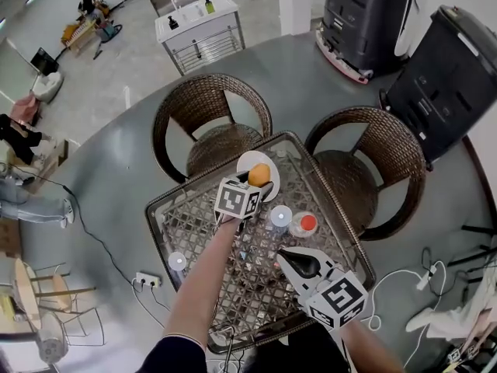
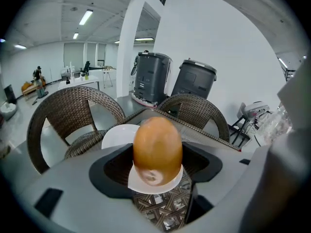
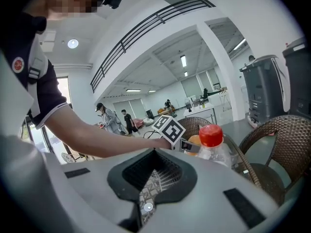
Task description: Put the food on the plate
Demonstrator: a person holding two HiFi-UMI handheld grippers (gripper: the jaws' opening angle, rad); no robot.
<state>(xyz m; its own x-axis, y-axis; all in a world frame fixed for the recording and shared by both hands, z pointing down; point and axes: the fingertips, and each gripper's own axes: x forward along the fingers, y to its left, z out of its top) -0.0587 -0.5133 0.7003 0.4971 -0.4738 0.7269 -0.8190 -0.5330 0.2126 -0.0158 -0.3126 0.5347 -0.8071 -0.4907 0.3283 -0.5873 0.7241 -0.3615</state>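
Note:
An orange, egg-shaped piece of food (image 1: 259, 174) (image 2: 157, 149) sits between the jaws of my left gripper (image 1: 253, 183) (image 2: 156, 176), which is shut on it. It hangs just over the white plate (image 1: 245, 162) (image 2: 116, 134) at the far edge of the wicker table (image 1: 194, 228). My right gripper (image 1: 297, 261) (image 3: 147, 191) is near the table's front right, shut with nothing in it. The right gripper view shows the left gripper's marker cube (image 3: 170, 128) and the food (image 3: 193, 140) beyond it.
A clear bottle with a red cap (image 1: 307, 224) (image 3: 212, 141) and a round clear lid (image 1: 280, 216) stand mid-table between the grippers. A small disc (image 1: 177, 261) lies at the left. Two wicker chairs (image 1: 210, 119) (image 1: 373, 162) stand behind the table.

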